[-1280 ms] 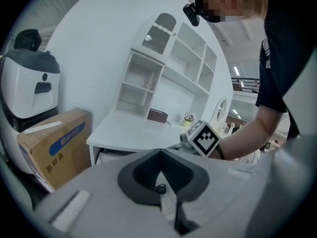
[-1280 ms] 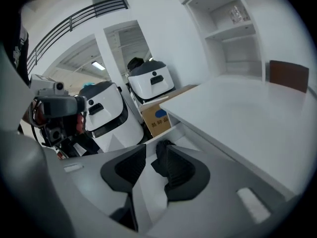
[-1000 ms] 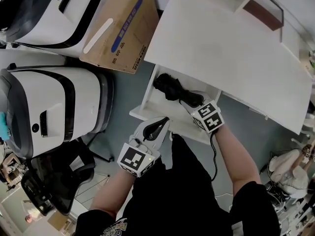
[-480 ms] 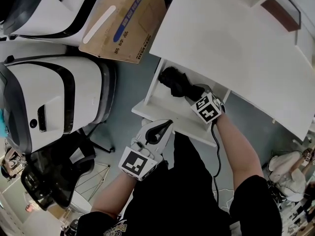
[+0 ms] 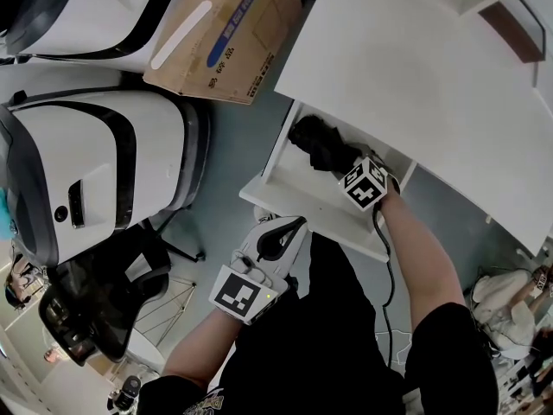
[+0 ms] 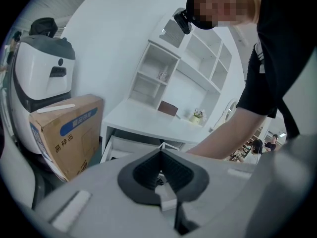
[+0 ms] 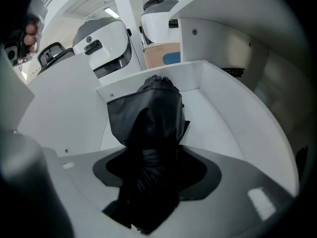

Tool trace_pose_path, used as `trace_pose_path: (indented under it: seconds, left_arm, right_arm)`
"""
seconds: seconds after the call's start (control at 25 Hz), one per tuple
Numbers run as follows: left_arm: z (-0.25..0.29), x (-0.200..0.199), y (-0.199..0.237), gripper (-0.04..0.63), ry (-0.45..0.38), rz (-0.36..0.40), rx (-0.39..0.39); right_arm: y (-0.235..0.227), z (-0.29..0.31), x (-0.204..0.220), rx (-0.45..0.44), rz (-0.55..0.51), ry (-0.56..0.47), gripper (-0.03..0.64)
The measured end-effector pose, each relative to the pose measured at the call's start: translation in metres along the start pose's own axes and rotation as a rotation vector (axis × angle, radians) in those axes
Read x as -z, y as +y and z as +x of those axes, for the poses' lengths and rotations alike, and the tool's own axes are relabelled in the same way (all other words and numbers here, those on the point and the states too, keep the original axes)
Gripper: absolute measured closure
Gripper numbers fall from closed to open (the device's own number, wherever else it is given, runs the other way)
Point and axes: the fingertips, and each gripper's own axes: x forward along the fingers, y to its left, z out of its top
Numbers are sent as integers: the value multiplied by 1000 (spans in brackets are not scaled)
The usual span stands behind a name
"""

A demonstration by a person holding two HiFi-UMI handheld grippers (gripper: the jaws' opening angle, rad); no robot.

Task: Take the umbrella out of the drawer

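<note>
- While its jaws have just been opening, the right gripper (image 5: 346, 168) stands wide around the umbrella (image 7: 148, 115), which sits between the pads without being squeezed.
- Black and folded, the umbrella lies inside the drawer (image 5: 298, 188), towards its back. The gripper hides its near end.
- At the drawer's front, just outside it, the left gripper (image 5: 292, 228) has its jaws together with nothing in them.
- Left of the drawer stands a cardboard box (image 6: 69, 133). Its blue label (image 6: 74, 127) reads 易碎品 in the left gripper view. In the head view the same blue strip is too small to read.
- Each gripper carries a cube (image 5: 365, 185) with black-and-white square markers.
- Over the drawer's back part lies the desk (image 5: 415, 67), so the drawer's depth cannot be told.
- Beyond the drawer, in the left gripper view, a shelf (image 6: 163, 76) holds small things too tiny to name.
- Further left of the drawer, past the box, two white machines (image 5: 95, 171) are cut off by the picture's edge.
</note>
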Motion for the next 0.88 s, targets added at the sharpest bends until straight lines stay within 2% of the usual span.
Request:
trace_pose_path:
  seconds: [0.28, 0.56, 0.88]
  left_arm:
    - [-3, -2, 3, 595, -8, -6, -2]
    - [-9, 2, 1, 595, -5, -13, -5]
    - [-20, 8, -4, 595, -1, -13, -6]
  right_arm:
    - [-2, 10, 1, 2, -5, 10, 314]
    - [-3, 19, 3, 46, -19, 42, 311]
    - [-4, 17, 2, 60, -9, 31, 325]
